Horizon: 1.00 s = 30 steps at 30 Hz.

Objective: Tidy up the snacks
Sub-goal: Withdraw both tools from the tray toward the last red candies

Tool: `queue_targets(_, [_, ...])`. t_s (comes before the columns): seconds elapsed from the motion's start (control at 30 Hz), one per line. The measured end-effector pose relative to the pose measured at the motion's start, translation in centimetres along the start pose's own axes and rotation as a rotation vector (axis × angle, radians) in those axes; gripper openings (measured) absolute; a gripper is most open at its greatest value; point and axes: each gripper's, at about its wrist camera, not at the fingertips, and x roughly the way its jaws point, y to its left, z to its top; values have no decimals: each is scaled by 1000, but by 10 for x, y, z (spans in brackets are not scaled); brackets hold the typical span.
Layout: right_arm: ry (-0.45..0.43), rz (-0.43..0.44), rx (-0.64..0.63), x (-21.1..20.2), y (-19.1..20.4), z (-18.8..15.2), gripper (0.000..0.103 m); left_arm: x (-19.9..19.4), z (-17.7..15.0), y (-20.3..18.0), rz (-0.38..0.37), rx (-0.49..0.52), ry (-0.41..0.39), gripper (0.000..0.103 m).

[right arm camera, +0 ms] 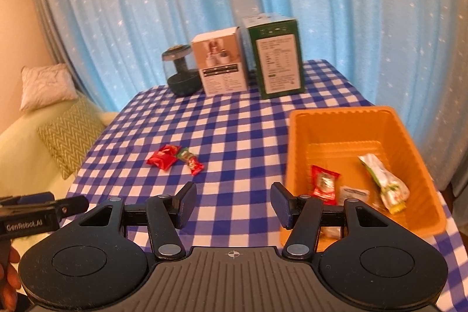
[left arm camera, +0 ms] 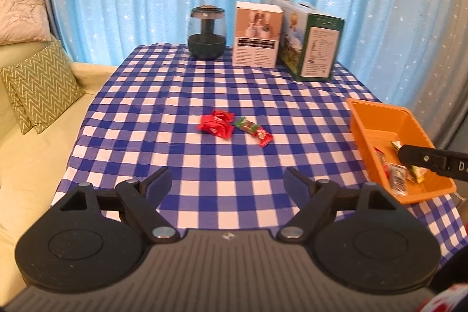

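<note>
A red snack packet [left arm camera: 217, 125] [right arm camera: 163, 157] and a green-and-red wrapped candy [left arm camera: 253, 130] [right arm camera: 190, 160] lie side by side mid-table on the blue checked cloth. An orange bin [left arm camera: 377, 119] [right arm camera: 345, 119] at the right holds a red packet [right arm camera: 324, 182], a white packet [right arm camera: 354, 193] and a green-white packet [right arm camera: 383, 180]. My left gripper [left arm camera: 228, 183] is open and empty, above the near table, short of the two snacks. My right gripper [right arm camera: 232, 202] is open and empty, beside the bin's left wall; it shows in the left wrist view [left arm camera: 433, 160] over the bin.
At the table's far edge stand a dark glass-domed device [left arm camera: 207, 32] [right arm camera: 181, 73], a white box [left arm camera: 257, 34] [right arm camera: 222, 65] and a green box [left arm camera: 313, 40] [right arm camera: 275, 57]. A sofa with cushions [left arm camera: 41, 89] runs along the left. Blue curtains hang behind.
</note>
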Motion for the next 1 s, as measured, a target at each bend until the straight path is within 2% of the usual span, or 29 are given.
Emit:
queue_targets(0.37, [36, 41, -74, 73, 22, 2, 56, 64, 14, 23, 22, -31, 29, 82])
queue_targets(0.73, [54, 78, -174, 150, 37, 5, 56, 132, 7, 33, 38, -54, 92, 82])
queue_targets(1.0, [74, 80, -204, 195, 36, 6, 56, 161, 28, 38, 52, -51, 89, 82])
